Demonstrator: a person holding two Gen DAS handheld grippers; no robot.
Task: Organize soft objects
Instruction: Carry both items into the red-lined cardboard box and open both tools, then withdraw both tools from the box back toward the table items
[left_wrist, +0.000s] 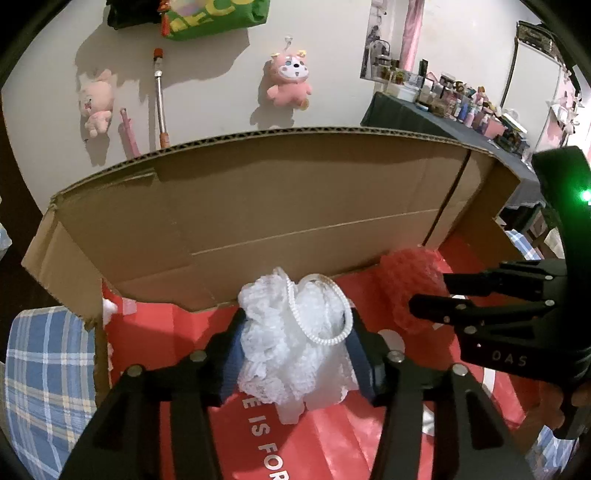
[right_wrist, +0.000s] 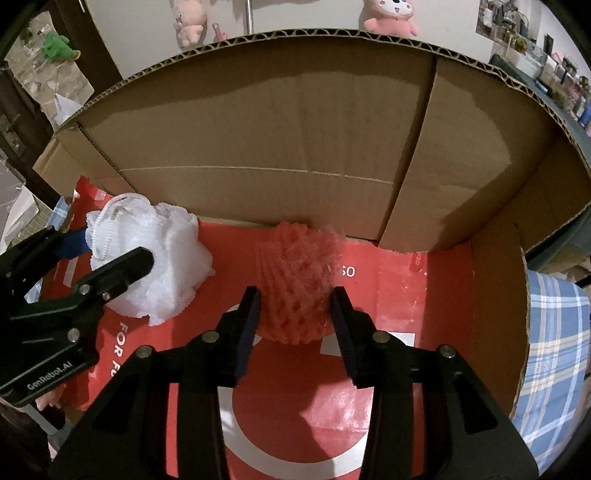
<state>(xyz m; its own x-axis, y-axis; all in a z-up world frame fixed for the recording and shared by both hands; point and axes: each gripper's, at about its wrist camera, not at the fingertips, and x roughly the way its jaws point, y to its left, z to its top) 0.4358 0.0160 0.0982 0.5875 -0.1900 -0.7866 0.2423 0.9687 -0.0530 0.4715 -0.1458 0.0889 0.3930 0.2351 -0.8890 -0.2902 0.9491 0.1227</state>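
Observation:
A white mesh bath pouf with a white cord loop sits between the fingers of my left gripper, which is shut on it inside a cardboard box. It also shows in the right wrist view. A red foam net sleeve lies on the red paper lining the box floor. My right gripper straddles the red sleeve, with the pads touching its sides. The red sleeve also shows in the left wrist view.
The tall cardboard back wall stands just beyond both objects. A blue plaid cloth lies outside the box on both sides. Pink plush toys hang on the wall behind. A cluttered table stands at the right.

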